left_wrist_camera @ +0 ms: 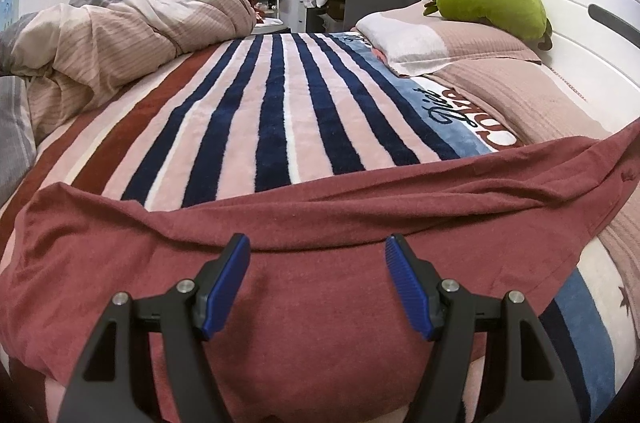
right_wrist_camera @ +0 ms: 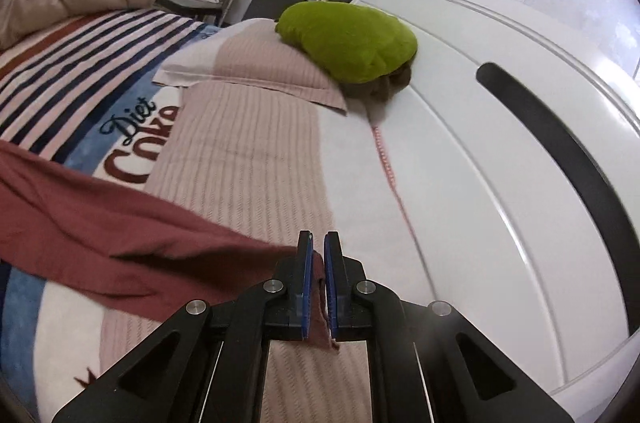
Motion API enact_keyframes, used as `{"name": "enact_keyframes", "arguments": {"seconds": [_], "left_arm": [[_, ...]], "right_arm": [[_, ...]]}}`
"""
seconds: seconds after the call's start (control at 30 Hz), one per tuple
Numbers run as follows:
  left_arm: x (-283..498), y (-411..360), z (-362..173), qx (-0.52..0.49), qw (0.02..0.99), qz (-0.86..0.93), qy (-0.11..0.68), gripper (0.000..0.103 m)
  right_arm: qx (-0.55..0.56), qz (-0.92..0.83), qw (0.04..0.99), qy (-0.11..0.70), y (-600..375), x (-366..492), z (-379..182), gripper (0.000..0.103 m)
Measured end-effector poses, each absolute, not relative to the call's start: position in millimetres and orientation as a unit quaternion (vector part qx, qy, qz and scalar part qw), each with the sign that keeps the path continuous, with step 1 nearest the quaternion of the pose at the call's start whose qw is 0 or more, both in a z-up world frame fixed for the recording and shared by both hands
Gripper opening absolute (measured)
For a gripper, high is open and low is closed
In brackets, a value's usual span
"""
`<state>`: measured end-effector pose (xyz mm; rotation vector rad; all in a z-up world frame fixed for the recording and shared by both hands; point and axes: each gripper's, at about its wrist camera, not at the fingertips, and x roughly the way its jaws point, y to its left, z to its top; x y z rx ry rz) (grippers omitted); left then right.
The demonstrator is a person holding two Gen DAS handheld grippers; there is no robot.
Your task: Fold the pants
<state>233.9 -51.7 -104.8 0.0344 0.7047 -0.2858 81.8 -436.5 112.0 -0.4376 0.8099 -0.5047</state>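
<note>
Pants [left_wrist_camera: 304, 223], dark red ones, are spread across the near edge of the bed, lying on a striped blanket [left_wrist_camera: 280, 111] with navy, pink and maroon bands. From the left wrist view the left gripper [left_wrist_camera: 318, 251] hangs just above the cloth with its blue pads wide apart, nothing between them, and a folded ridge of fabric runs right past its tips. Over on the right wrist view, the right gripper [right_wrist_camera: 318, 263] has its pads squeezed nearly together on a corner of the pants [right_wrist_camera: 120, 235], and the cloth trails off to its left over the blanket's Diet Coke lettering. Ahead of that gripper there's a pink ribbed pillow [right_wrist_camera: 248, 159], with a green plush [right_wrist_camera: 352, 39] on a second pillow further on, up against the white headboard [right_wrist_camera: 500, 183]. A rumpled duvet [left_wrist_camera: 120, 27] sits far ahead to the left of the left gripper.
</note>
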Motion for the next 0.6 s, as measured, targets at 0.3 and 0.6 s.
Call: {"name": "enact_keyframes", "arguments": {"seconds": [0.3, 0.6], "left_arm": [[237.7, -48.4, -108.6, 0.013, 0.925, -0.138, 0.355, 0.066], [241.3, -62.7, -93.7, 0.023, 0.919, -0.161, 0.359, 0.066]], "right_arm": [[-0.204, -0.275, 0.844, 0.412, -475.4, 111.5, 64.1, 0.001], [-0.169, -0.289, 0.863, 0.378, -501.6, 113.4, 52.8, 0.032]]}}
